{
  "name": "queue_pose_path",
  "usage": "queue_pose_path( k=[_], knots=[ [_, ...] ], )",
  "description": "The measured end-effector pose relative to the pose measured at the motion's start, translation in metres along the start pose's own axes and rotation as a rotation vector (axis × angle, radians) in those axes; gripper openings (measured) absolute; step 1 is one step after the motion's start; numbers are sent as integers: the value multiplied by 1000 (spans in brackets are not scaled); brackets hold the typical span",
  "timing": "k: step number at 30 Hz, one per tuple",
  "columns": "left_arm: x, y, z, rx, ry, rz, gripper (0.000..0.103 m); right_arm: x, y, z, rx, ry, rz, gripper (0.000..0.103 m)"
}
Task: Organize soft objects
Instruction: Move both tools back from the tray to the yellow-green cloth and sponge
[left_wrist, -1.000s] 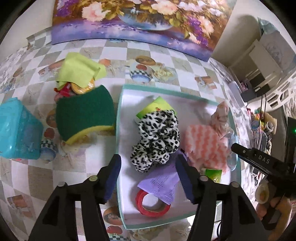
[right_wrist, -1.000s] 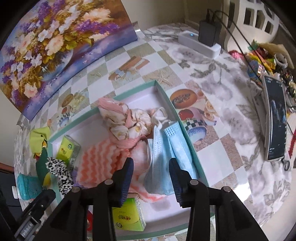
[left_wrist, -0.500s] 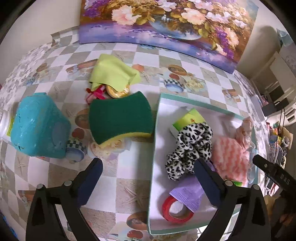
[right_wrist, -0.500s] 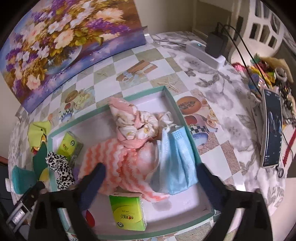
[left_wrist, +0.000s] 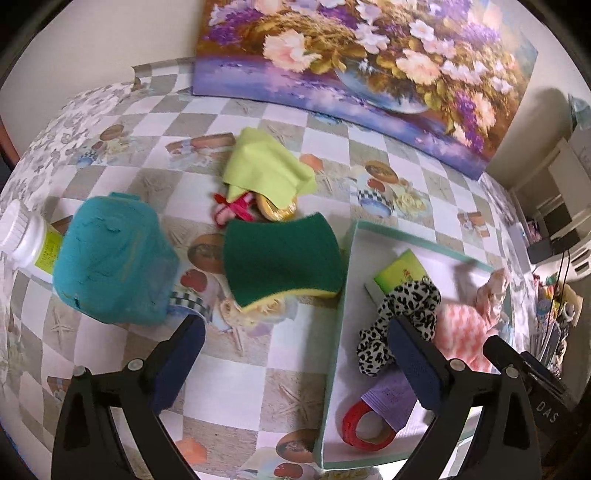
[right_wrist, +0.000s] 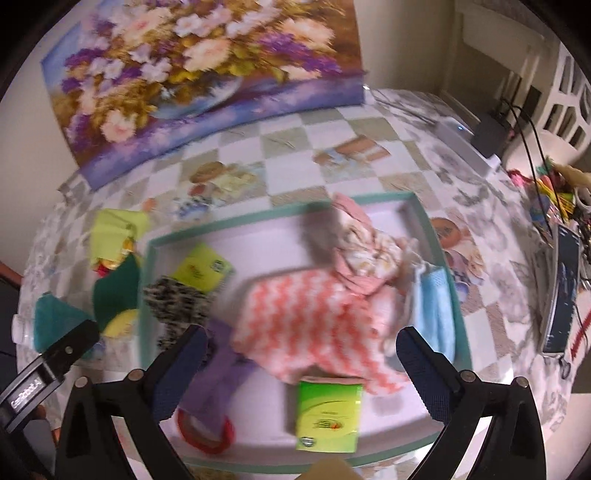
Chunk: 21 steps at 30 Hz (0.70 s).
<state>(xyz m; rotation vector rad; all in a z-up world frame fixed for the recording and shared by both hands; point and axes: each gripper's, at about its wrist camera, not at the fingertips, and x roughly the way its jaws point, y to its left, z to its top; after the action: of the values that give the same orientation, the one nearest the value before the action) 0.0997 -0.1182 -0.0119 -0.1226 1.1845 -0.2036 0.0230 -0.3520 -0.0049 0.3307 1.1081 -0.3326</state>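
Note:
A teal-rimmed white tray (left_wrist: 447, 254) (right_wrist: 448, 266) holds a leopard scrunchie (left_wrist: 402, 317) (right_wrist: 177, 302), a pink-and-white cloth (left_wrist: 465, 332) (right_wrist: 314, 314), a floral scrunchie (right_wrist: 365, 254), a blue face mask (right_wrist: 436, 306), tissue packs (right_wrist: 328, 413) and a red tape ring (left_wrist: 365, 424). A green sponge (left_wrist: 280, 262) and a yellow-green cloth (left_wrist: 266, 170) lie left of the tray. My left gripper (left_wrist: 295, 365) is open and empty above the table by the tray's left wall. My right gripper (right_wrist: 303, 365) is open and empty above the tray.
A teal plastic container (left_wrist: 110, 258) and a white bottle (left_wrist: 26, 240) stand at the left. A flower painting (left_wrist: 369, 66) leans at the back. A phone (right_wrist: 561, 288), a charger (right_wrist: 487, 136) and clutter sit at the table's right side.
Both grippers have opened wide and pulled back from the tray. The left gripper has swung left from over the leopard scrunchie toward the sponge.

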Motion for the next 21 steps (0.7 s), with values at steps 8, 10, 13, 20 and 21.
queue_pose_path(
  k=[8, 10, 13, 20, 21],
  knots=[
    [-23, 23, 13, -51, -67, -6, 99, -11, 12, 3, -22, -46, 61, 103],
    [-29, 31, 17, -67, -87, 4, 99, -12, 18, 3, -49, -52, 56, 103],
    [-34, 45, 24, -103, -103, 13, 99, -12, 29, 2, -93, -60, 68, 103],
    [-42, 74, 38, -165, -141, 11, 99, -16, 53, 3, -132, -104, 102, 103],
    [-42, 75, 39, -162, -143, 12, 99, -17, 56, 3, -133, -106, 111, 103]
  ],
)
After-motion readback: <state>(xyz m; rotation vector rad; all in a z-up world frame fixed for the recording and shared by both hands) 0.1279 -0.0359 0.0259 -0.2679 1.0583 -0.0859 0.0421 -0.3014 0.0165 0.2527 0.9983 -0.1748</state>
